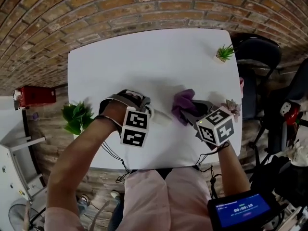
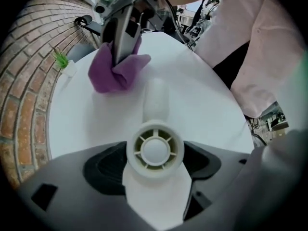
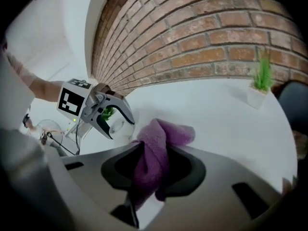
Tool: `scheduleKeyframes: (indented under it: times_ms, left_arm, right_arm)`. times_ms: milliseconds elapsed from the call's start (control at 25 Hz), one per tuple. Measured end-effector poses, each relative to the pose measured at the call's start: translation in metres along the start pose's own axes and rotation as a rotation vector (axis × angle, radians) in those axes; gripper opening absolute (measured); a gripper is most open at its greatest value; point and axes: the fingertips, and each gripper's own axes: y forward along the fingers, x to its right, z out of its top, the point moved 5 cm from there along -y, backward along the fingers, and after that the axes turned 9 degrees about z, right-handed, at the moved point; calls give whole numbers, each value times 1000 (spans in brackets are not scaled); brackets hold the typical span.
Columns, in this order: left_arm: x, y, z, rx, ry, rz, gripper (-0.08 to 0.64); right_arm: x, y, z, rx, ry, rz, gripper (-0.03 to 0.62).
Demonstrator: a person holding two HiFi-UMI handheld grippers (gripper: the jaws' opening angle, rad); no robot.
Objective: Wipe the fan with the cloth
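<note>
White table (image 1: 144, 61), small potted plant (image 1: 224, 53)

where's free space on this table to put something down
The whole far half of the white table is bare, from its far-left corner to the small potted green plant at far right. The near middle is crowded: left tool holding the small white plastic fan, right tool holding the purple cloth.

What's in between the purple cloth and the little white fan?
Nothing, only a short strip of bare white table. The left gripper view shows the cloth lying just apart from the fan.
</note>
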Motion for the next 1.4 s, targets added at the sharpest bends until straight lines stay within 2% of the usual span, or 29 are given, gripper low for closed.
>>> scheduleKeyframes:
  times_ms: [200, 280, 480, 800, 1040, 1400]
  left_arm:
    - [0, 0, 2, -15, 22, 4, 364]
    - [-1, 0, 2, -11, 20, 7, 364]
    - [-1, 1, 1, 2, 13, 8, 364]
    - [1, 6, 0, -31, -12, 0, 370]
    - [1, 6, 0, -32, -30, -1, 370]
    - [2, 6, -1, -35, -57, -5, 370]
  right_arm:
    - [-21, 26, 20, -69, -264, 48, 118]
    - [-26, 37, 26, -66, -298, 69, 118]
    - [-31, 57, 29, -51, -263, 147, 117]
    - [-31, 71, 28, -178, -266, 249, 114]
    - [-28, 63, 19, -216, -258, 252, 110]
    - [-23, 39, -5, -172, -181, 212, 110]
